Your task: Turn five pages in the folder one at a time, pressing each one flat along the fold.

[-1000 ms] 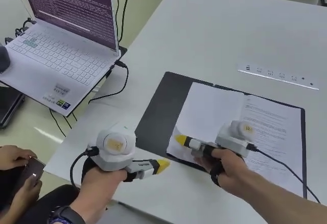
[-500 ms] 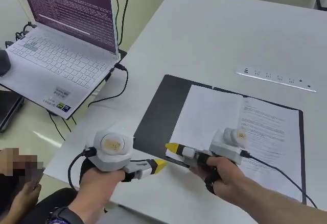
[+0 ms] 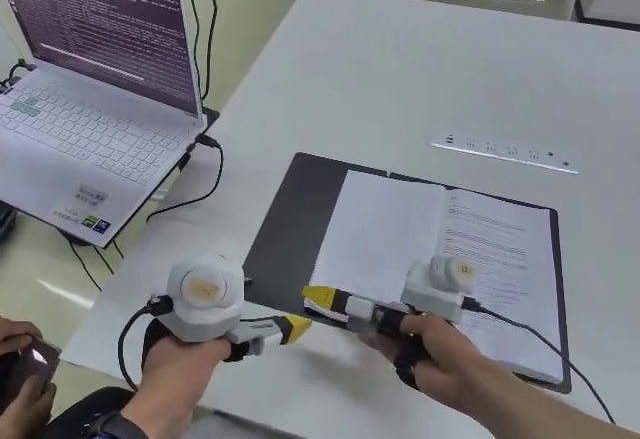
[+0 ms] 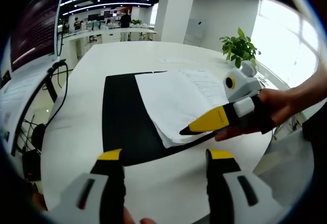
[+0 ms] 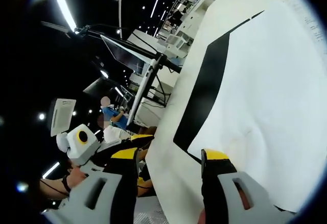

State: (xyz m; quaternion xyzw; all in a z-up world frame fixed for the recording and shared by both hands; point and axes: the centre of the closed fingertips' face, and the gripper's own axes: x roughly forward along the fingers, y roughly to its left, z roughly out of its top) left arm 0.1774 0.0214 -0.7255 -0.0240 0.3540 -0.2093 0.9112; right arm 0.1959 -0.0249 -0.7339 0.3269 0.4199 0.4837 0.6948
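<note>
Head view: folder [image 3: 285, 224] open lower-centre on desk [image 3: 400, 69], right hand-held gripper [image 3: 318, 298] at lower-left corner of top page [image 3: 385, 229]; left gripper view: left hand-held gripper [image 4: 163, 155] spread, empty, btm centre; right gripper view: jaws spread w/ that corner between them, so I'd nip one sheet only, then flatten along the fold.

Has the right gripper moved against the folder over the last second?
Yes, slightly: the right gripper edged leftward, to the white page's outer edge in the folder.
</note>
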